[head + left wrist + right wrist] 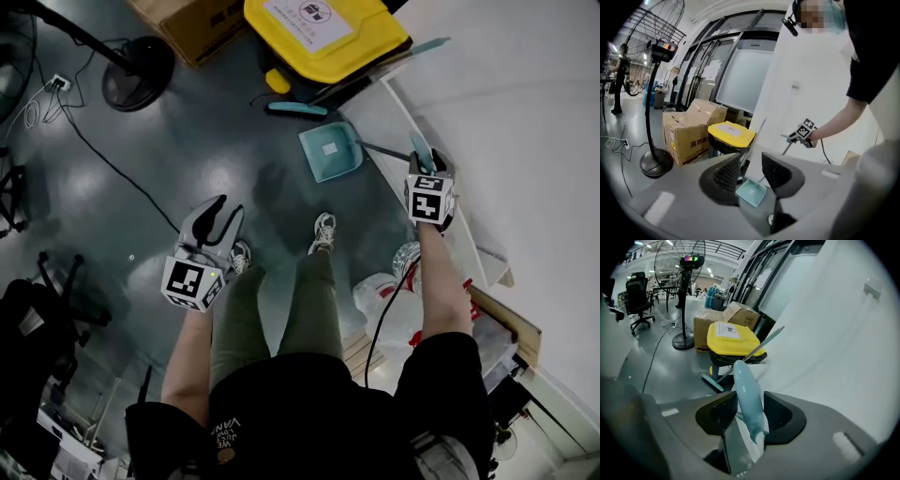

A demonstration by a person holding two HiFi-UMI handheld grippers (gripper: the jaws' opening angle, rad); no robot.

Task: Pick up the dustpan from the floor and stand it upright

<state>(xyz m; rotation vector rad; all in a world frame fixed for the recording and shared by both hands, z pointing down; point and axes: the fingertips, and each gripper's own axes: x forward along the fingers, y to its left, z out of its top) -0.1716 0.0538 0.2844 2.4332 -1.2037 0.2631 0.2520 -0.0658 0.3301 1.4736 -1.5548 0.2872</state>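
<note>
dustpan handle (384, 150) partly behind right gripper (427, 165), bin (323, 33) cropped

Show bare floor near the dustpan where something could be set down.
Free: floor between fan base, box and dustpan; smaller patch between dustpan and shoes. Crowded: along the wall, with bin, broom and bags.

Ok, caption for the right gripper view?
Teal dustpan handle between the right tongs, yellow-lidded bin behind.

The dustpan (331, 153) stands beside the wall (525, 112). The broom (296, 109) lies at its eleven o'clock, the lidded bin (323, 33) at twelve and the fan base (138, 73) at ten.
</note>
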